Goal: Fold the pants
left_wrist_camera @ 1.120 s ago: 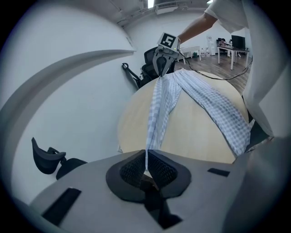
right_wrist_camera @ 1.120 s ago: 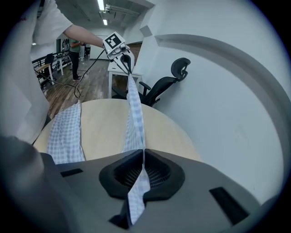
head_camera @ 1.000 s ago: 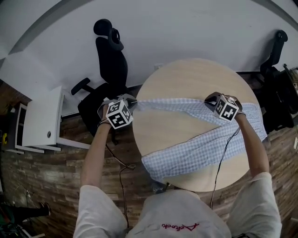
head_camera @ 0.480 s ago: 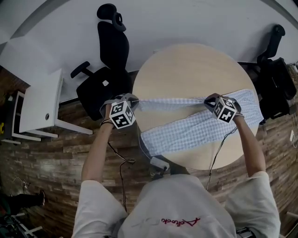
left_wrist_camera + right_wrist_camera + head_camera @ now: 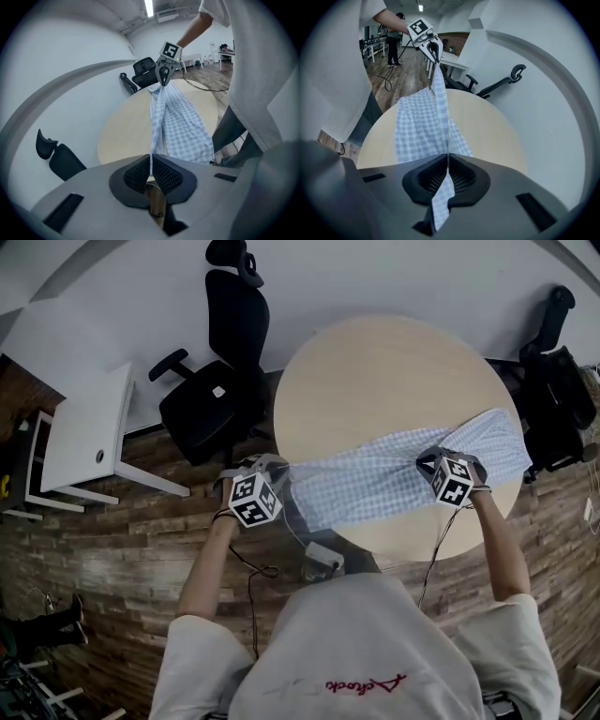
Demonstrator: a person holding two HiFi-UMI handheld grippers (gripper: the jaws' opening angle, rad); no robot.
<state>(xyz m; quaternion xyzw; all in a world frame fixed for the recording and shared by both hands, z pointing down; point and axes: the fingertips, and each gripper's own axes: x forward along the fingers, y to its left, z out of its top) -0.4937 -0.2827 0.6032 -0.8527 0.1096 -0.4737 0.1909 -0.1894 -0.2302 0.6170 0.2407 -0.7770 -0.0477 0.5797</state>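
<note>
The blue-and-white checked pants (image 5: 375,486) lie stretched across the near part of the round table (image 5: 375,371). Their long axis runs left to right and tilts toward the far side at the right end, which reaches the table's right edge. The left end passes over the near-left edge. One edge of the cloth is taut between the two grippers. The left gripper (image 5: 274,467), just off the table's left edge, has its jaws pressed together on the cloth. The right gripper (image 5: 427,463), over the near right, pinches it likewise, with a strip passing through its jaws. A black office chair (image 5: 211,399) stands to the far left.
</note>
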